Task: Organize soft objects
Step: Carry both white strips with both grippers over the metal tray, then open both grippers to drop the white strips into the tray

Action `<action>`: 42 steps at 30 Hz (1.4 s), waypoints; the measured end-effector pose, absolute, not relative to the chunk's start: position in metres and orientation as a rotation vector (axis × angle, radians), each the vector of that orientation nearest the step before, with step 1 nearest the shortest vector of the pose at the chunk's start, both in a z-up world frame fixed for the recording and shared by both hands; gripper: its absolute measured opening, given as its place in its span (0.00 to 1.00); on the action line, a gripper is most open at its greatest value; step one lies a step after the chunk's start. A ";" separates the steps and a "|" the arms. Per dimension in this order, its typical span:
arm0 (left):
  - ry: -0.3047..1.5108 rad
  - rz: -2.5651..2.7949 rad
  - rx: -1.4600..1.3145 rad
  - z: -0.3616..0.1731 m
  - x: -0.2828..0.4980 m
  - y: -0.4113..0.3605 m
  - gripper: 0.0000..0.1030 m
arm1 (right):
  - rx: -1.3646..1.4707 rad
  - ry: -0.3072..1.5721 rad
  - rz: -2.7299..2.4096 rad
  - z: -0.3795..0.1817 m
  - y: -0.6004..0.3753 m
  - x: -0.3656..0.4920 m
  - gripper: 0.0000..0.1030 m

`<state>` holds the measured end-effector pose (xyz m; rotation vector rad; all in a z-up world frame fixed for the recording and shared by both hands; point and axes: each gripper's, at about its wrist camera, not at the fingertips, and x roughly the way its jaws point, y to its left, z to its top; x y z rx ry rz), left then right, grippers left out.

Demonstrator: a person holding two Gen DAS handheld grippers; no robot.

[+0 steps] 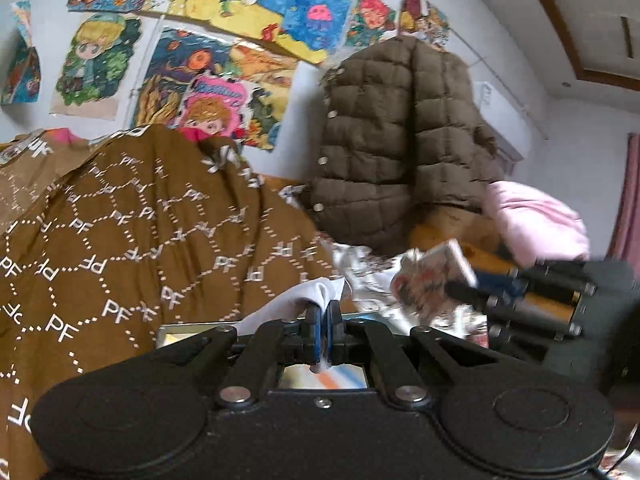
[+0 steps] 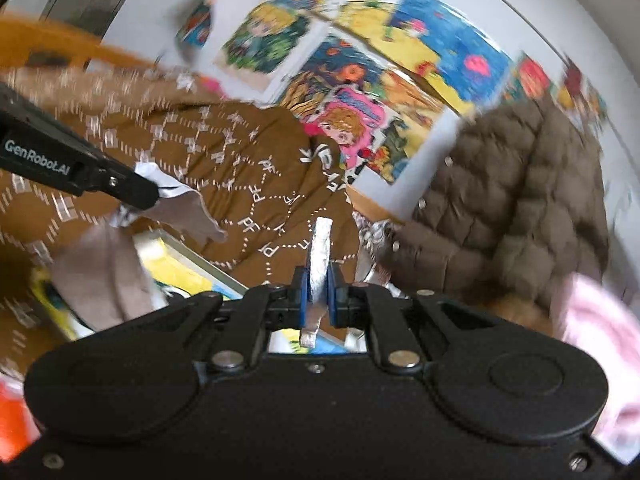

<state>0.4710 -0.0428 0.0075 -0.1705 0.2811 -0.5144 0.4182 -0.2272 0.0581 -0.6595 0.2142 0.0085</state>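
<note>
My left gripper (image 1: 322, 312) is shut on a corner of a white cloth (image 1: 292, 304), which drapes left over the brown PF-patterned blanket (image 1: 120, 232). From the right wrist view, the left gripper (image 2: 154, 196) holds that pale cloth (image 2: 188, 212) above the blanket (image 2: 224, 152). My right gripper (image 2: 320, 292) is shut on a thin flat pad (image 2: 320, 244) seen edge-on. The left wrist view shows the right gripper (image 1: 464, 292) and the pad's red-and-white printed face (image 1: 432, 280). A brown quilted jacket (image 1: 400, 140) stands behind, with a pink soft item (image 1: 536, 220) to its right.
Colourful cartoon posters (image 1: 248, 20) cover the white wall. Crinkled silver foil (image 1: 360, 272) and a colourful framed picture (image 2: 180, 268) lie under the grippers. A wooden ledge (image 1: 452, 228) runs behind the jacket. An air conditioner (image 1: 508, 120) hangs at the right.
</note>
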 end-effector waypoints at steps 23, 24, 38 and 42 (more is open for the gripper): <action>0.511 -0.514 -0.169 -0.078 0.532 -0.041 0.02 | -1.062 0.424 0.161 -0.014 -0.172 0.474 0.06; 0.516 -0.510 -0.169 -0.079 0.533 -0.042 0.02 | -1.064 0.428 0.165 -0.016 -0.173 0.474 0.06; 0.528 -0.503 -0.208 -0.077 0.532 -0.040 0.15 | -1.004 0.462 0.179 -0.018 -0.175 0.474 0.11; 0.523 -0.502 -0.215 -0.074 0.529 -0.038 0.25 | -0.966 0.474 0.173 -0.015 -0.180 0.471 0.17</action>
